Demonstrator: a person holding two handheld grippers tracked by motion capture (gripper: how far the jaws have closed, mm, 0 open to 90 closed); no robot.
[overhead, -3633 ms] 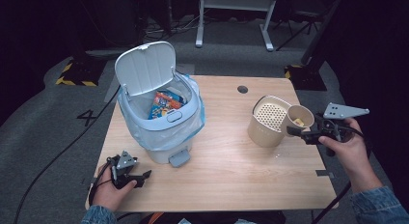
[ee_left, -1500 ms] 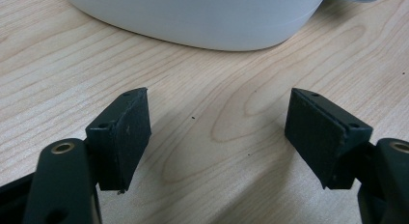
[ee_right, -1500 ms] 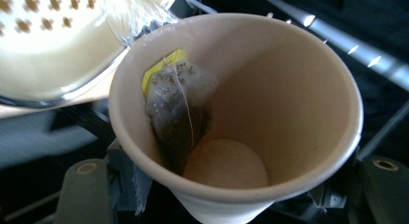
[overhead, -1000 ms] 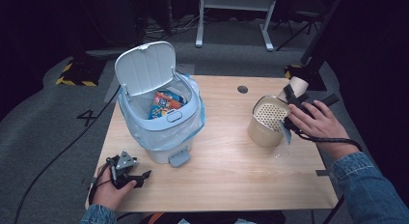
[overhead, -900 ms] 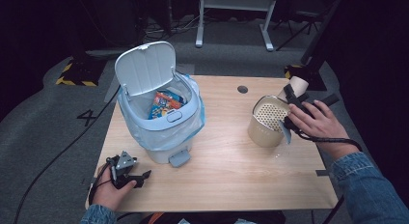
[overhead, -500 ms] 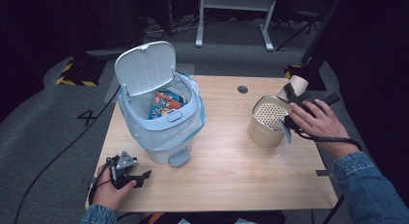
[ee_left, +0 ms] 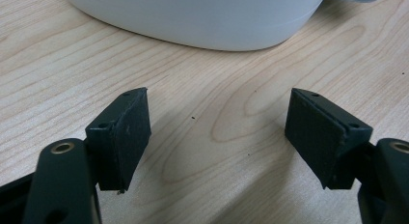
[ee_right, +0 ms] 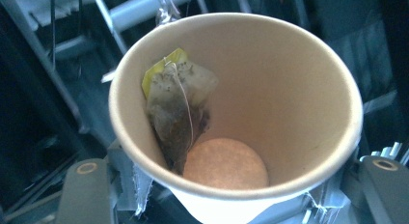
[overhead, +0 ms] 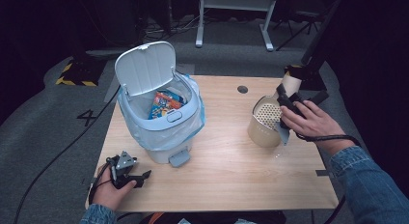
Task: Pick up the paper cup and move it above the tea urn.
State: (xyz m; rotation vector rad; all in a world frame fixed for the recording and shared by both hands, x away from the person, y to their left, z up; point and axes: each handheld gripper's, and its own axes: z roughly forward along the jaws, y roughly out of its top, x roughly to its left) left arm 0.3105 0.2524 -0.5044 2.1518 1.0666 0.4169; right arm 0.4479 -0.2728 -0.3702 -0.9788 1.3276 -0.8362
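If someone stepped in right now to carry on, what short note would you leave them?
Right tool: shut on a paper cup, held tipped over the strainer pot. A used tea bag clings to the cup's inside wall.
Left tool: open, holding nothing, resting on the table by the bin's base.
Bin: lid up, wrappers inside.
Done: cup picked up and brought over the pot.
Left, probably: get the tea bag out, then drop the cup in the bin.
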